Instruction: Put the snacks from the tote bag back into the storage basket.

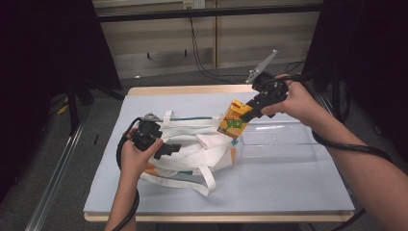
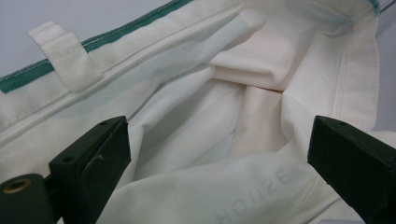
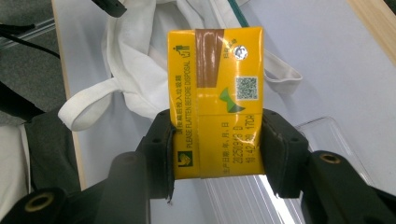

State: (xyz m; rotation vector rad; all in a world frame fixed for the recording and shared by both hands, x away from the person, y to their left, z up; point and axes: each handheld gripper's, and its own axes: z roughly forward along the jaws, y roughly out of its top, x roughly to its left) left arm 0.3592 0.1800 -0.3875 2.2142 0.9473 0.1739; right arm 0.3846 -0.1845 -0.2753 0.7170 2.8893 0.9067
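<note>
1. High view: right gripper holds a yellow drink carton tilted, up off the table, just above the white cloth bag and beside a clear plastic tray.
2. Right gripper view: jaws pinch the carton by both sides; bag handles lie beyond it.
3. Left gripper rests on the bag; left gripper view: jaws spread wide, nothing pinched, pointing into the bag's open mouth.
4. Blue table under it all.

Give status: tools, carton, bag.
Right tool shut on yellow carton, held over white tote bag. Left tool open at the bag's mouth, cloth between. Clear tray beside the bag.
</note>
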